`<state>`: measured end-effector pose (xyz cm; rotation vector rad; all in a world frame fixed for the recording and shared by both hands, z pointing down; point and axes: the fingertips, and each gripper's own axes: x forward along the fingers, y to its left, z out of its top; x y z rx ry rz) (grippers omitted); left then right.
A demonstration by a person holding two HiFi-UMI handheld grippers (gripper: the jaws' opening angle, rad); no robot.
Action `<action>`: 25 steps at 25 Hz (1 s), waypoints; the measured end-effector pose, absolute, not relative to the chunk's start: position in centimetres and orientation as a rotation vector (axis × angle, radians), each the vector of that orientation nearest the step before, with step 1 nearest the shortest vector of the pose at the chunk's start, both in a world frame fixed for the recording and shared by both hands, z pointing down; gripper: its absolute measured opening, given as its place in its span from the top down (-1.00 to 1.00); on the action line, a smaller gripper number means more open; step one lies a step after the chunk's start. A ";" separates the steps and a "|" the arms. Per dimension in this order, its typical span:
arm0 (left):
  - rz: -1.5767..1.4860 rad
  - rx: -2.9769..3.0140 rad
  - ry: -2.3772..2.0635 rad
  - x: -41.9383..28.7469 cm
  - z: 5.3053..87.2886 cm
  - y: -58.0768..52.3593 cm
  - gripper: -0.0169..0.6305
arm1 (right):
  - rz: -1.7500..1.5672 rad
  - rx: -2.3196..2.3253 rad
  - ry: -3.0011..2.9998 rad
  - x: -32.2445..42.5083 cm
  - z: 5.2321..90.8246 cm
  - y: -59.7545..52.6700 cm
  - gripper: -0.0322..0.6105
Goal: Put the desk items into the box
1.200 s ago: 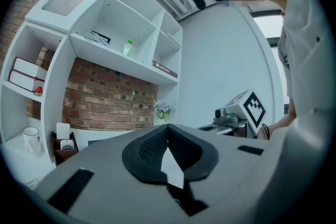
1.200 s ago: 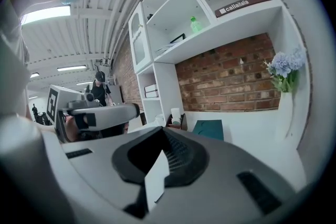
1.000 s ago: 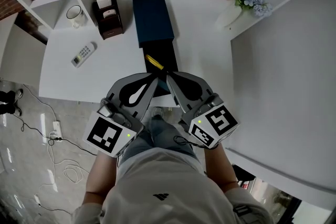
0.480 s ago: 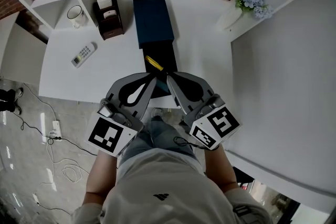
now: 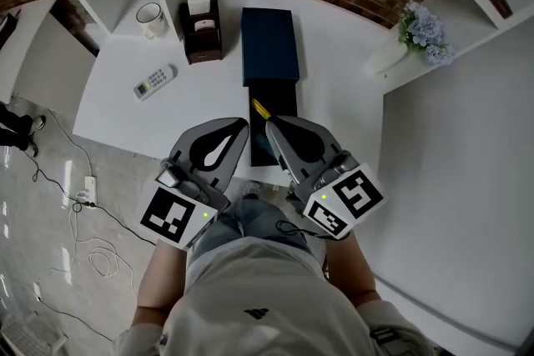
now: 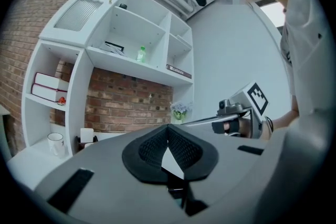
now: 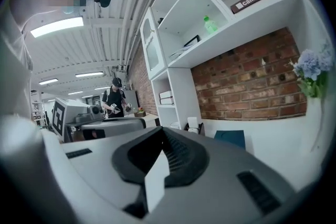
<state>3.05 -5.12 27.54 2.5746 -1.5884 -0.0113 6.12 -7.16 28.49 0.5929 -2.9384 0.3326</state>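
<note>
Grippers hover side by side over the near edge of the white bench, the left gripper and right gripper both closed and empty. Just beyond them sits the dark box, a yellow item in its open tray. A remote and a mug lie left of it.

The right gripper hides the box's near end.
</note>
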 end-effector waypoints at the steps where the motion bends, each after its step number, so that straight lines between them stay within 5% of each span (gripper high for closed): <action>1: -0.013 2.559 -1.615 2.5 27.4 -5.1 0.91 | 0.329 0.562 -2.942 5.5 28.4 -7.2 0.87; 25: -0.004 2.118 -2.195 -6.2 27.3 -0.3 0.91 | 0.331 -0.168 -2.991 -5.5 28.5 -3.7 0.87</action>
